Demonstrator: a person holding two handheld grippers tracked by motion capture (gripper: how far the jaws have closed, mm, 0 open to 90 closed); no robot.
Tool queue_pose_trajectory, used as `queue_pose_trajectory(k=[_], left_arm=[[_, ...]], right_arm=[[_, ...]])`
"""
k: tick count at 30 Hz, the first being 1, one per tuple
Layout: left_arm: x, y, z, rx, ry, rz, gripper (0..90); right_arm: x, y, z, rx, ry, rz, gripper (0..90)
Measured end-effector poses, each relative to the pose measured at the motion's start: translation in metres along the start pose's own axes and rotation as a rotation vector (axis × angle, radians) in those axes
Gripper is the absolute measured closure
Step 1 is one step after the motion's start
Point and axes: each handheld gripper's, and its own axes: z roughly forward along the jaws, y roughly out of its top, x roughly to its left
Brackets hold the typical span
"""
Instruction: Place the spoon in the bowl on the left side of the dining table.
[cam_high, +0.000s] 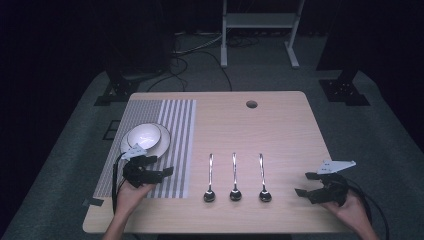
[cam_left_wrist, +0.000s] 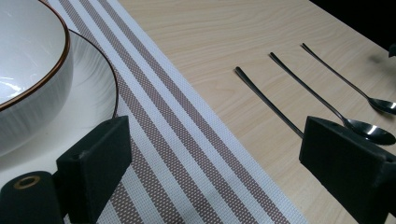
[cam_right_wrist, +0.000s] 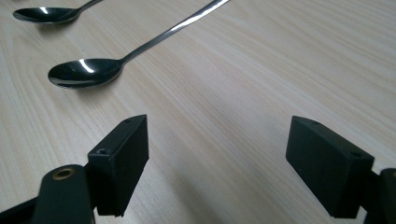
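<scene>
The right gripper (cam_high: 306, 183) hovers at the near right of the table (cam_high: 280, 125) with its jaws wide apart and empty, pointing toward the nearest spoon (cam_high: 263, 179); the left gripper (cam_high: 161, 167) sits over the striped placemat (cam_high: 175, 130), jaws likewise spread with nothing between them. The likely trouble is the spoon itself: it lies flat on the wood, thin and polished, so a jaw coming down could skid off the handle, push it sideways into the middle spoon (cam_high: 234, 177), or pinch the tabletop instead. A grab at the bowl end would probably let it pivot and drop. All three spoons lie side by side, bowls toward the person, handles pointing away, the third spoon (cam_high: 210, 178) just beside the placemat. Farther left, a white bowl (cam_high: 145, 135) sits on a plate (cam_high: 165, 142).
</scene>
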Motion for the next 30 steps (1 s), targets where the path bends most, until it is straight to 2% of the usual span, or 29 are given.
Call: queue_pose_trajectory(k=[4,8,10,20,30], left_arm=[[0.002,0.000,0.001,-0.003,-0.001,-0.011,8.3],[0.002,0.000,0.000,-0.007,0.002,-0.013,8.2],[0.003,-0.001,-0.001,-0.009,0.002,-0.015,8.2],[0.006,-0.001,0.000,-0.001,-0.001,-0.024,8.2],[0.005,-0.001,0.001,0.012,0.000,-0.011,8.3]], right_arm=[[0.005,0.008,0.001,0.005,-0.008,-0.049,20.4],[0.013,0.023,0.003,0.045,-0.023,-0.119,20.4],[0.018,0.033,0.005,0.047,-0.014,-0.148,20.5],[0.049,0.093,0.030,0.133,0.048,-0.347,20.8],[0.078,0.127,0.063,0.222,0.116,-0.480,22.1]])
